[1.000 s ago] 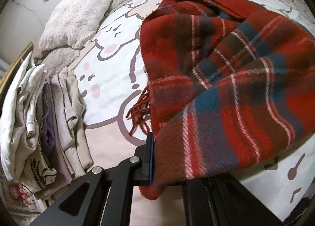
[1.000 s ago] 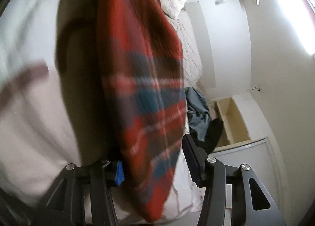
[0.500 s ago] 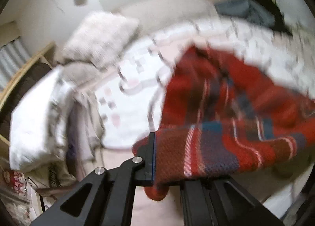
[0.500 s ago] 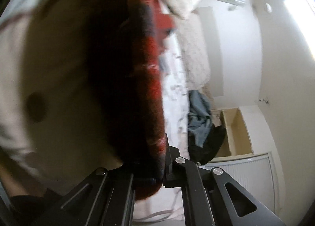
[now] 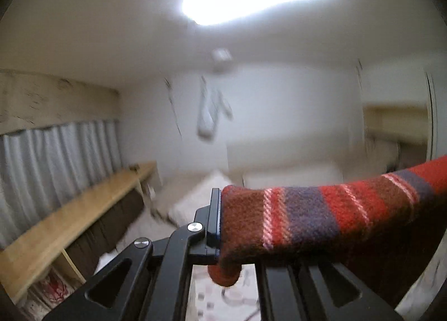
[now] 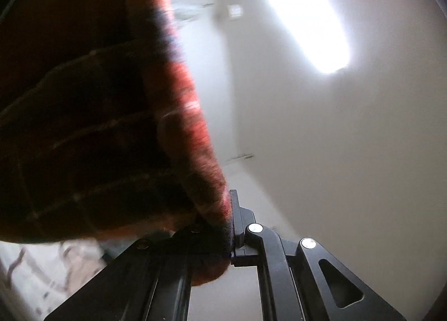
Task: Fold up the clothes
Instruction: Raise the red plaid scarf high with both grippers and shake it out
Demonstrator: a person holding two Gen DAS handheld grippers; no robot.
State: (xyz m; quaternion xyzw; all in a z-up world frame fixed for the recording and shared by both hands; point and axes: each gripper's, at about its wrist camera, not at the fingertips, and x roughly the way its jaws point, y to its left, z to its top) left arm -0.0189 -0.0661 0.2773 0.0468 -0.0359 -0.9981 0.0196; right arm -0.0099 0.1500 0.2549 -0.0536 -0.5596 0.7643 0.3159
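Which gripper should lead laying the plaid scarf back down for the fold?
Neither clearly: left gripper and right gripper are both clamped on the plaid scarf, both lifted. Probably move together.

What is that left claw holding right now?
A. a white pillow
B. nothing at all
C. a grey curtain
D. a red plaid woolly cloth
D. In the left wrist view the left claw is clamped on the edge of the red plaid cloth, which stretches off to the right; the pillow and curtain lie far behind.
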